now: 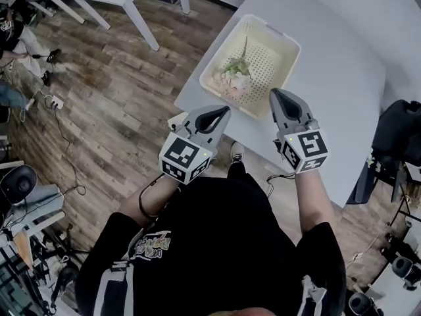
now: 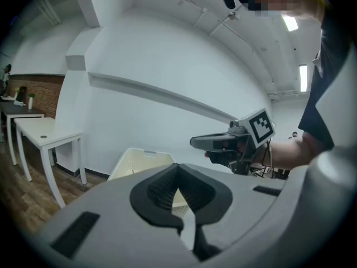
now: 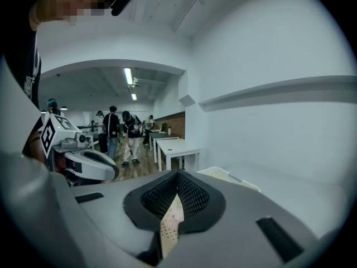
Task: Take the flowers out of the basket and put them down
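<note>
Flowers [image 1: 235,72] are laid in the basket [image 1: 283,37], upper centre.
The stem is pointed up-frame, blooms lower-left; left gripper [image 1: 225,110] and right gripper [image 1: 275,93] are held closed, empty.

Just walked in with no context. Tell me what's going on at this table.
A person holds a gripper in each hand. The left gripper and right gripper hover beside the cream basket on the grey table, both shut and empty. The flowers lie inside the basket, untouched, so nothing is out yet.

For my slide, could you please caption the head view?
Left tongs and right tongs, both shut and empty, hover near the basket holding flowers on a white table.
</note>
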Available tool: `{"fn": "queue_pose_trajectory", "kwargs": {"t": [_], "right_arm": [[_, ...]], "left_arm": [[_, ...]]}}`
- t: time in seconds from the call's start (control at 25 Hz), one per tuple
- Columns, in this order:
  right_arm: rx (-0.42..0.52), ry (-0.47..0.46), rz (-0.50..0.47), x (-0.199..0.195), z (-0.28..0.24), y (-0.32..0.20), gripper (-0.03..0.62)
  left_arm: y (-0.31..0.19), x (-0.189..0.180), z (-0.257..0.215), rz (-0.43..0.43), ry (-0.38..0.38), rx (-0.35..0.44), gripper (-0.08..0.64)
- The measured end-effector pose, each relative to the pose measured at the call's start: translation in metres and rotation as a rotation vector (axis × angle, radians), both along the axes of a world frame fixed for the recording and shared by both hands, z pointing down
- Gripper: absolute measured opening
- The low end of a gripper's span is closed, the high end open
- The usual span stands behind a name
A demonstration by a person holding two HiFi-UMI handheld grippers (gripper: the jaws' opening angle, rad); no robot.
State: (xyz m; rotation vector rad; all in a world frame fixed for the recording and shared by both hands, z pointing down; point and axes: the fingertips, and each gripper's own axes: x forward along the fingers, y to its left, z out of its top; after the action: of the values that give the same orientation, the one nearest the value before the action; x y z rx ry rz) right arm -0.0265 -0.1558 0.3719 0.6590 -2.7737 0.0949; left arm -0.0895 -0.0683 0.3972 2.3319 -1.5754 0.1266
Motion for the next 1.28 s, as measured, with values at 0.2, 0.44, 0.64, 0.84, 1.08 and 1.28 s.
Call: {"fn": "queue_pose_trajectory", "kwargs": {"t": [0.2,0.44,0.64,0.84,1.08,1.28], "right_arm": [[0.024,0.087,-0.142,-0.017,0.015,-0.034,0.021],[0.094,0.241,-0.342,-0.037,0.045,-0.078,0.021],[0.204,0.413,-0.546,-0.06,0.072,-0.11,0.021],[0.34,0.596,-0.711,-0.076,0.114,-0.139,0.021],[0.555,0.792,-0.903,-0.086,0.168,-0.158,0.021],[0.63,0.873,-1.035,-0.094,0.212,-0.157,0.021]], "left_arm": [[-0.011,-0.001,0.009,-0.076,-0.001,-0.028,0.006],[-0.028,-0.001,0.026,-0.153,-0.003,-0.054,0.006],[-0.036,-0.005,0.03,-0.23,0.006,-0.078,0.006],[-0.035,-0.008,0.043,-0.292,0.006,-0.11,0.006],[-0.04,-0.008,0.046,-0.341,-0.012,-0.136,0.006],[-0.043,-0.003,0.053,-0.343,-0.049,-0.154,0.006]]}}
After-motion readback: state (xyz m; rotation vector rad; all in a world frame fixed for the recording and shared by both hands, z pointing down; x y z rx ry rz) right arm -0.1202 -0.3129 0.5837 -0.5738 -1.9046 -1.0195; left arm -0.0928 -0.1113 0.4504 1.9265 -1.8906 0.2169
